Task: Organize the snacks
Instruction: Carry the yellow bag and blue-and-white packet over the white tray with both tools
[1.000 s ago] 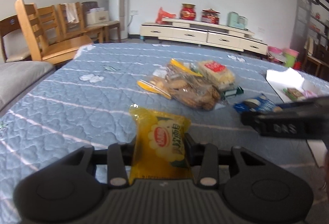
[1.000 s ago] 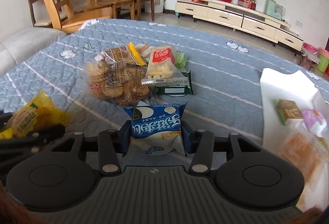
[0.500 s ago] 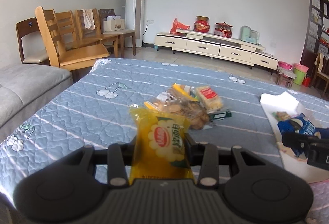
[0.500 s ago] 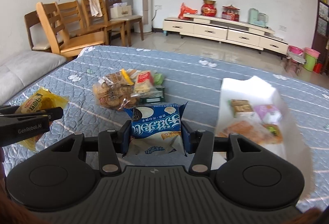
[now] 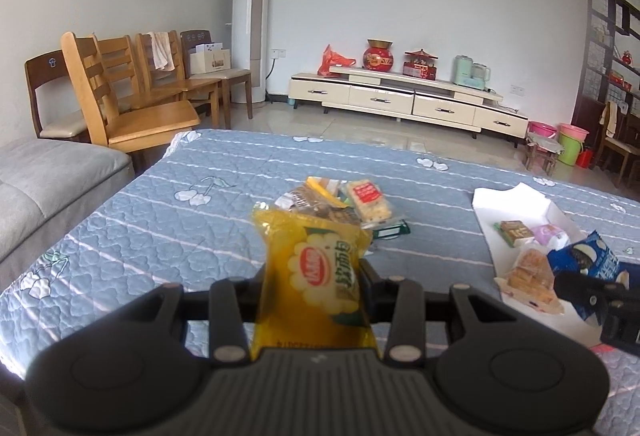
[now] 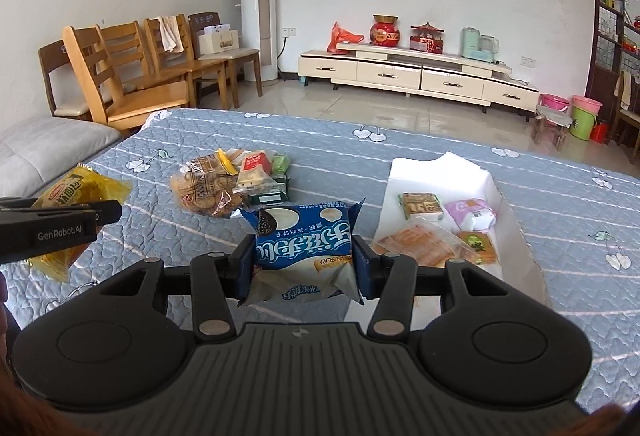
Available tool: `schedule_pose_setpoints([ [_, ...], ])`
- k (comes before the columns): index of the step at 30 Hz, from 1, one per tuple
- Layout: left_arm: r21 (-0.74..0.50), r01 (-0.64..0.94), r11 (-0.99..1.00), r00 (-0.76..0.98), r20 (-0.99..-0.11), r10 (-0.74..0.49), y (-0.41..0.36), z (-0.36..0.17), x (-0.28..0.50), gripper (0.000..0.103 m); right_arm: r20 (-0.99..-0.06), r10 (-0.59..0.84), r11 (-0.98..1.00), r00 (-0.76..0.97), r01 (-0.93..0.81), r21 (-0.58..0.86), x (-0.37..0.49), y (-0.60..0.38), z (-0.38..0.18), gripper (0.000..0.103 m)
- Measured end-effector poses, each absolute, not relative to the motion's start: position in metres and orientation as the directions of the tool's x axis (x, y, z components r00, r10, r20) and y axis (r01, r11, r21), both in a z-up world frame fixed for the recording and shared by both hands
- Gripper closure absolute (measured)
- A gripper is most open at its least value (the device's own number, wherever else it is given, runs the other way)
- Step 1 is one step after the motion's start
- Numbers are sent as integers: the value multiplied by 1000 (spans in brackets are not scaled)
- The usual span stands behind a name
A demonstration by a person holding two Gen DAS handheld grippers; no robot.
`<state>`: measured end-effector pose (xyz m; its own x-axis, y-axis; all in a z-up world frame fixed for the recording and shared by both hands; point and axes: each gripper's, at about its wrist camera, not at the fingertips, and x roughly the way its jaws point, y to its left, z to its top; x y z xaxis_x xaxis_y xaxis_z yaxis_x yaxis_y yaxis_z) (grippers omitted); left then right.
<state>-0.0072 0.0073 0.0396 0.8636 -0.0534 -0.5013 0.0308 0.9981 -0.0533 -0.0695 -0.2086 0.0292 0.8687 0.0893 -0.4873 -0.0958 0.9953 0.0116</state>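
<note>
Both hand-held grippers are raised above the blue quilted bench cover [image 6: 400,156] and tilt gently downward toward its far edge, side by side.

The left hand-held gripper [image 5: 314,276] pinches a yellow snack packet [image 5: 316,272] between its fingers; the packet stands upright in the jaws, its top corner leaning a little left, clear of the cover. From the right wrist camera the same packet [image 6: 76,192] shows at the left, gripped in the black fingers, over the near left part of the bench.

The right hand-held gripper [image 6: 304,260] is closed on a blue biscuit packet [image 6: 304,236], the pads pressing its two sides so that the wrapper bulges between them. From the left wrist camera this packet [image 5: 588,268] hangs over the near end of the white tray [image 5: 516,196].

The white tray [image 6: 436,164] lies toward the right edge of the bench, its long side running from near to far. Five small items are countable in it: a green-and-brown packet [image 6: 422,205], a pale purple packet [image 6: 472,214], a clear wrapper of orange pastry [image 6: 424,240], a small orange-and-green packet [image 6: 478,245] and one more lying close beside the pastry.

One loose pile of snacks [image 6: 232,184] sits near the middle of the bench, well apart from the tray: a bag of brown biscuits, a red-labelled packet of pale crackers, a yellow wrapper and at least two green packets. The exact count in the pile cannot be told, since they overlap.
</note>
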Motion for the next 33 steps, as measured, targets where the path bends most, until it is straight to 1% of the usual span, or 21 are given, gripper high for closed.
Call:
schedule_pose_setpoints([
  [33, -50, 143, 988, 851, -504, -149, -41, 46, -22, 63, -452, -9, 1000, 892, 13, 6, -101, -242, 34, 42],
])
